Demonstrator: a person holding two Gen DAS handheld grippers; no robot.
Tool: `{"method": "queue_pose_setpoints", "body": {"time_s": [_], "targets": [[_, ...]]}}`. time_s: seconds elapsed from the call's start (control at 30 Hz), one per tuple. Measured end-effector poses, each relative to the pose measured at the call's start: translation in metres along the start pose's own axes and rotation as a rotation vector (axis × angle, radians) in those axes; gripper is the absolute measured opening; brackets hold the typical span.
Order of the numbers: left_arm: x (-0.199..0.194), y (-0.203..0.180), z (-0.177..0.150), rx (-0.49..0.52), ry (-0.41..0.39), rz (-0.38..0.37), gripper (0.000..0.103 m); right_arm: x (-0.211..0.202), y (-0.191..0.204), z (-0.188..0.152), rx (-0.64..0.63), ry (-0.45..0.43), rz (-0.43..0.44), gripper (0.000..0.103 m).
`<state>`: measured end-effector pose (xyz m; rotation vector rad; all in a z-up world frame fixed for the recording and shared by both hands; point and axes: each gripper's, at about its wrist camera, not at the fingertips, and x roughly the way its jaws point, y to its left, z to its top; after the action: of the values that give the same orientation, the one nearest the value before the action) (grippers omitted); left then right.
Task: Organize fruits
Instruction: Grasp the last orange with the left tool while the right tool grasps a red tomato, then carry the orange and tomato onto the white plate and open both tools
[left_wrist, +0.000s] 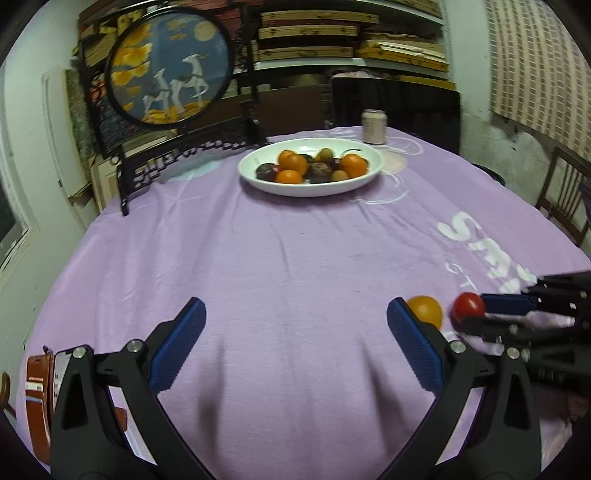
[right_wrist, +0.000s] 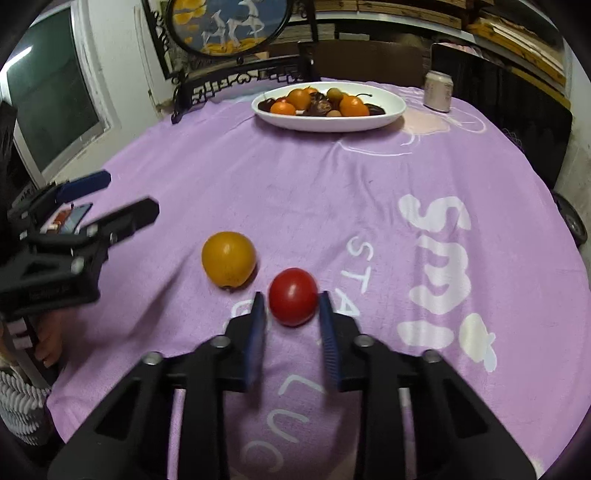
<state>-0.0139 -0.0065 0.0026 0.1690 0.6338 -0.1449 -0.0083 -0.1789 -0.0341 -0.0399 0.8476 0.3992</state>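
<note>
Two loose fruits lie on the near part of the worktop (right_wrist: 369, 177), which is draped in a purple cloth with white lettering — a yellow-orange fruit (right_wrist: 228, 259) and a red tomato (right_wrist: 293, 296), near each other but not touching. The right tongs (right_wrist: 291, 306) have their blue pads on either side of the tomato; the right-hand pad touches its skin and the left-hand pad sits at its edge, so they are pinching the tomato, which rests on the cloth as far as the view shows. In the left wrist view the same tomato (left_wrist: 468, 307) sits at the tips of the right tongs (left_wrist: 476, 314), which reach in from the right.

The left tongs (left_wrist: 295, 332) are spread wide with only bare cloth between the pads; the yellow-orange fruit (left_wrist: 425, 311) lies just behind the right-hand pad, outside the gap. From the right wrist view the left tongs (right_wrist: 129, 195) hang above the cloth well left of the fruit, with fingers (right_wrist: 48, 343) of a hand and a knitted cuff (right_wrist: 18, 398) below them.

At the far side of the worktop stands a white oval dish (left_wrist: 255, 177) holding several oranges (left_wrist: 291, 162) and darker fruits. A drink can (left_wrist: 374, 126) stands just beyond the dish to the right. A round framed picture of deer (left_wrist: 170, 66) stands behind the worktop, and a phone (left_wrist: 61, 369) lies at its near left edge.
</note>
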Motion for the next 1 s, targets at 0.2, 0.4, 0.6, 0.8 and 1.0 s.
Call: {"method": "queue_pose_setpoints", "body": {"time_s": [0.2, 0.4, 0.6, 0.8, 1.0], "targets": [[0.000, -0.019, 0.000, 0.061, 0.018, -0.070, 0.100, -0.011, -0.018, -0.005, 0.064, -0.036, -0.004, 0.028], [0.008, -0.048, -0.001, 0.130, 0.071, -0.103, 0.100, -0.021, -0.034, -0.008, 0.112, -0.065, -0.014, 0.028], [0.021, -0.067, 0.001, 0.146, 0.125, -0.117, 0.100, -0.025, -0.046, -0.012, 0.152, -0.078, 0.001, 0.028], [0.033, -0.075, 0.002, 0.151, 0.168, -0.142, 0.082, -0.024, -0.048, -0.012, 0.167, -0.079, 0.021, 0.028], [0.048, -0.071, 0.000, 0.101, 0.241, -0.208, 0.037, -0.024, -0.050, -0.013, 0.175, -0.072, 0.029, 0.028]]}}
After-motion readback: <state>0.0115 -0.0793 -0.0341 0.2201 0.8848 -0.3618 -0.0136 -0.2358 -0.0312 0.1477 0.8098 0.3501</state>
